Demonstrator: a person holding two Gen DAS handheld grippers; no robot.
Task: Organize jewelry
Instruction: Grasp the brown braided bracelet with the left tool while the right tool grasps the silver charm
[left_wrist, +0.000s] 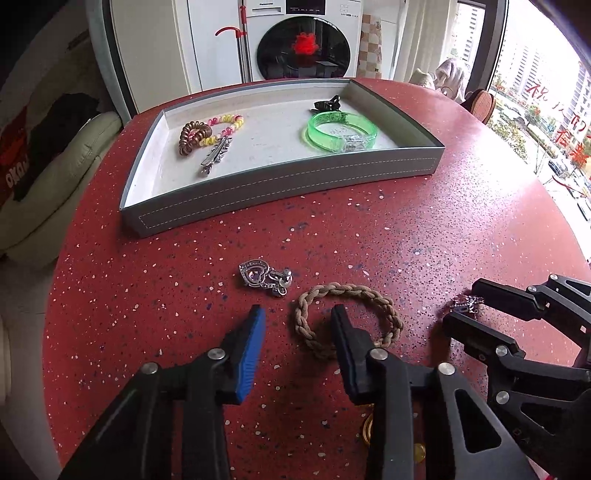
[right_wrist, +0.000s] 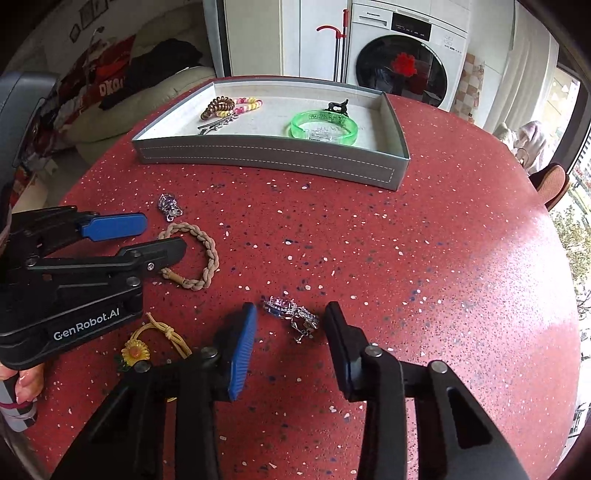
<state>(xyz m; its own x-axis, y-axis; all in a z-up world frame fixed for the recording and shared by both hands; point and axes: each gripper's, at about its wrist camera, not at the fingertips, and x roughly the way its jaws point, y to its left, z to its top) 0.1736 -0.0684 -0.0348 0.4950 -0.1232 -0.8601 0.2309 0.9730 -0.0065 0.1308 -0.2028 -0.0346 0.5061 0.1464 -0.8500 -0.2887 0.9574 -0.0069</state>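
Left wrist view: the left gripper (left_wrist: 297, 314) is spread, one finger inside the single braided bracelet (left_wrist: 349, 319), one heart charm (left_wrist: 265, 277) just ahead; beyond, the tray (left_wrist: 280, 184) holds five pieces: two coil ties, one silver clip, one green bangle (left_wrist: 341, 132), one black clip; right wrist view: the right gripper (right_wrist: 290, 315) is spread around one crystal brooch (right_wrist: 291, 315); one flower tie (right_wrist: 147, 341) lies to its left
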